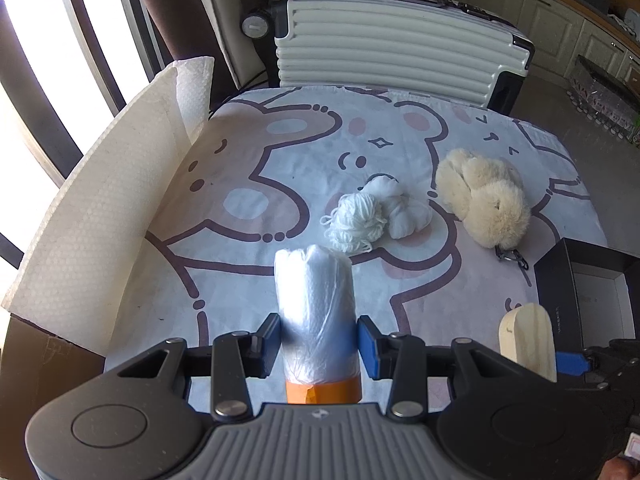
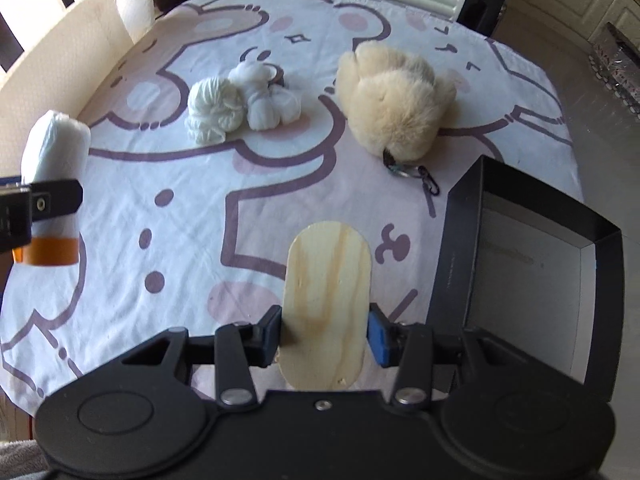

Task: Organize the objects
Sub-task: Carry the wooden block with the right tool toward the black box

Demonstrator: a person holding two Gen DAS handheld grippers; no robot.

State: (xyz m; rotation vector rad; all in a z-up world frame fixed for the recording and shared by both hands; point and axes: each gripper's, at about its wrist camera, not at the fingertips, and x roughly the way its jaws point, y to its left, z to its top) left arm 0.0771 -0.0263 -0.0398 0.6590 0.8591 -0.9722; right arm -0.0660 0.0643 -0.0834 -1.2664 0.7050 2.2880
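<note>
Left wrist view
- Left gripper (image 1: pixel 318 346): fingers clamped on a roll of clear plastic bags (image 1: pixel 314 312), pads pressed to both its sides.
- Roll: stood nearly upright between the fingers, orange band at its lower end, held above the tabletop (image 1: pixel 240 200).
- Tabletop: covered by a white cloth printed with cartoon bears.
- Ball of white yarn (image 1: pixel 354 218): lay on the cloth beyond the roll, touching a knotted white cloth bundle (image 1: pixel 400 208) on its right.
- Cream plush toy (image 1: pixel 482 196): lay right of the bundle, apart from it, a dark clip at its near end.
- Black box (image 1: pixel 592 292): open, at the right edge of the tabletop.
- White ribbed suitcase (image 1: pixel 400 48): stood behind the far edge.
- Bubble-wrap sheet (image 1: pixel 100 208): propped along the left edge.

Right wrist view
- Right gripper (image 2: pixel 326 338): fingers closed on a flat wooden piece (image 2: pixel 328 300) with rounded ends, gripped across its width.
- Wooden piece: held over the cloth, just left of the black box (image 2: pixel 532 264).
- Box: pale inside; no contents visible in the part that showed.
- Left gripper (image 2: pixel 24 208): at the left edge, one finger across the roll (image 2: pixel 52 168).
- Yarn (image 2: pixel 214 110) and bundle (image 2: pixel 268 100): touching, mid-tabletop.
- Plush toy (image 2: pixel 394 100): beyond the box, well apart from the wooden piece.
</note>
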